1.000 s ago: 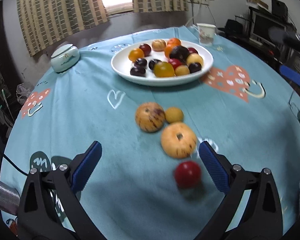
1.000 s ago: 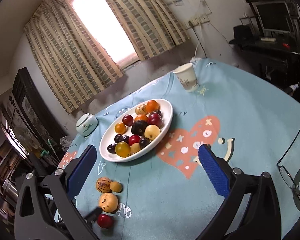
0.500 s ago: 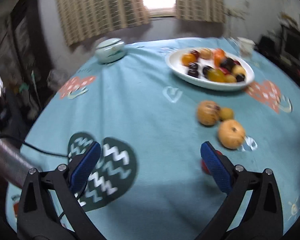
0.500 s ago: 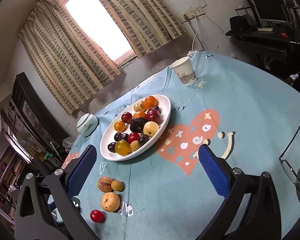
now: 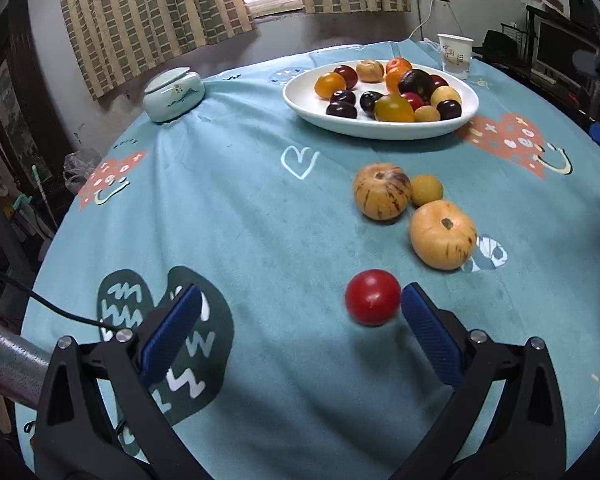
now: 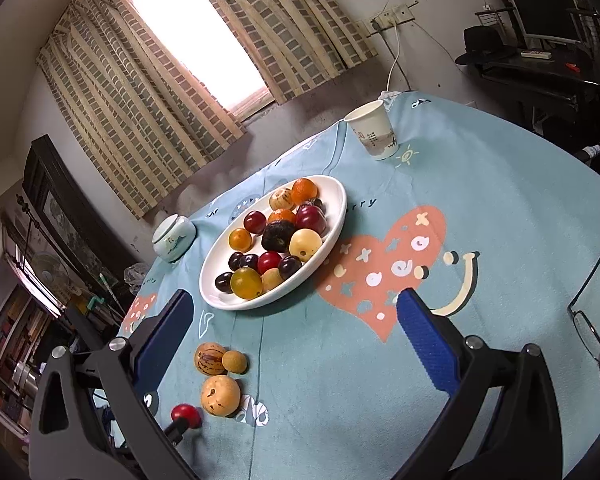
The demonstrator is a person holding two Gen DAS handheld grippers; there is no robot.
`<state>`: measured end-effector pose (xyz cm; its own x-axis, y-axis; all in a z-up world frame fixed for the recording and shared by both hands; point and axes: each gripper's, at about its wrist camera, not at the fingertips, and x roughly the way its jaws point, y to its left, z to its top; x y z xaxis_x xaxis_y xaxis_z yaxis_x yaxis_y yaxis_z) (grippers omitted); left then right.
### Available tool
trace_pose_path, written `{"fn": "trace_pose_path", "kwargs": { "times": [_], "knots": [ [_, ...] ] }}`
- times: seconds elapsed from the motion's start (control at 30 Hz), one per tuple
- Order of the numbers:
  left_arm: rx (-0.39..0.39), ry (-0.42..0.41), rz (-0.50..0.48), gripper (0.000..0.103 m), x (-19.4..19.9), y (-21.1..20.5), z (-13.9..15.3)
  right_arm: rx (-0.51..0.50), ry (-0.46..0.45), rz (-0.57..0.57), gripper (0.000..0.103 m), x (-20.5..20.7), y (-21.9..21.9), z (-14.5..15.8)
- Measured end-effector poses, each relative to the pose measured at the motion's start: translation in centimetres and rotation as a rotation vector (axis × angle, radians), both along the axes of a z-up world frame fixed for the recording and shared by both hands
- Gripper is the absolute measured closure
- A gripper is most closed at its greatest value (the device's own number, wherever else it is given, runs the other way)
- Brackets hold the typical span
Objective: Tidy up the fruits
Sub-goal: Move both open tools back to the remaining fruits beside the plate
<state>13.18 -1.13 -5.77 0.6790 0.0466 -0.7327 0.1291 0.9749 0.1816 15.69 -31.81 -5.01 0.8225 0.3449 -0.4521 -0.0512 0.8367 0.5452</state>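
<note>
Big round table (image 5: 260,208) under a teal cloth with hearts, filling both views. Toward the far side sits the white plate (image 5: 300,98), heaped with orange, yellow, red and dark fruit. Left of it, a pale lidded jar (image 5: 172,94); behind it, a paper cup (image 5: 455,54). Nearer in, 3 loose fruits huddle together: a tan one (image 5: 443,235), a striped one (image 5: 382,191) and a small yellow one (image 5: 427,189). And the red fruit (image 5: 372,297) lies on the cloth between the left gripper's (image 5: 300,304) wide-spread fingers, right beside the right-hand pad. The right gripper (image 6: 294,314) hangs high above the table, fingers spread, holding nothing.
</note>
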Motion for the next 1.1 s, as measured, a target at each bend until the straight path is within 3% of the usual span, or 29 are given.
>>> {"fn": "trace_pose_path", "kwargs": {
  "times": [0.13,0.23,0.4,0.6,0.8,0.97,1.1],
  "knots": [
    [0.059,-0.002,-0.047,0.002,0.2,-1.3,-0.6,-0.001,0.012,0.005,0.001,0.1,0.2,-0.2],
    [0.098,0.019,-0.018,0.002,1.2,-1.1,-1.1,-0.003,0.014,0.005,0.001,0.1,0.2,-0.2],
    [-0.045,0.033,0.057,0.002,1.4,1.9,-0.4,-0.003,0.016,0.008,0.001,0.2,0.2,-0.2],
    [0.026,0.079,0.06,0.002,0.8,1.1,-1.5,-0.016,0.016,0.04,0.001,0.2,0.8,-0.3],
    [-0.06,0.123,0.085,0.002,1.3,2.6,-2.0,-0.148,0.037,0.122,0.001,0.3,4.0,-0.5],
    [-0.102,0.139,0.107,0.002,1.3,3.5,-2.1,-0.135,0.06,0.1,0.001,0.5,3.5,-0.9],
    [-0.126,0.118,0.156,0.002,1.2,4.7,-1.8,-0.155,0.063,0.159,0.001,0.4,4.7,-1.1]
  ]
}}
